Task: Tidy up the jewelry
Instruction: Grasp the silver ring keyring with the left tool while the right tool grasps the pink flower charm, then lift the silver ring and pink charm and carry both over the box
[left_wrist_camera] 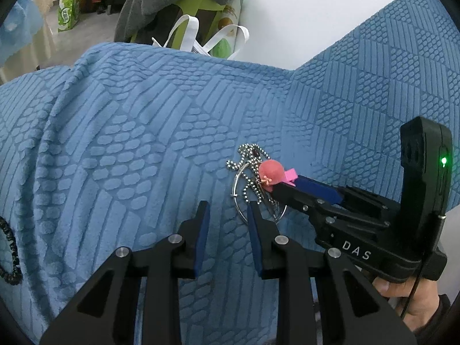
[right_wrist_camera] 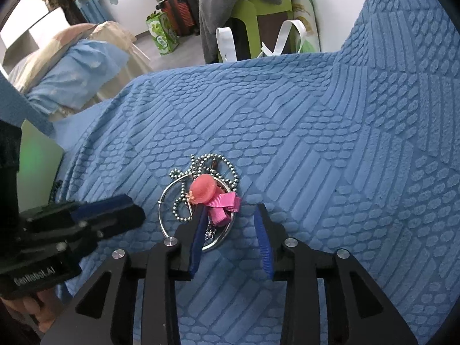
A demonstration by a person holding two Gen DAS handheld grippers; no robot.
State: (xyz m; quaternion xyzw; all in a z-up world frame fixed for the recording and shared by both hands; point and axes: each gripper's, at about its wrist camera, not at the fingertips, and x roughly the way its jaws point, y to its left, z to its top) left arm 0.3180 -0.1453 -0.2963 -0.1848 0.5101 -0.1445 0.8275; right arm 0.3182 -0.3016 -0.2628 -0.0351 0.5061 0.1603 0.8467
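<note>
Right of centre in the left wrist view, a jewelry pile [left_wrist_camera: 254,181] is seen on the blue bedspread [left_wrist_camera: 129,132]: a ball chain [left_wrist_camera: 250,159], a silver hoop [left_wrist_camera: 260,210] and a pink hair clip [left_wrist_camera: 273,176]. The left hand-held gripper [left_wrist_camera: 227,210] is held open just beside the pile, gripping nothing. The right hand-held gripper [left_wrist_camera: 283,185] is reached in from the right edge, tips at the clip.

Centre-low in the right wrist view, the clip's pink bow [right_wrist_camera: 222,205] is seen touching the right hand-held gripper [right_wrist_camera: 231,210], whose jaws are spread wide. Separating the tangle appears to be in hand; next, closing on the clip is judged necessary.
</note>
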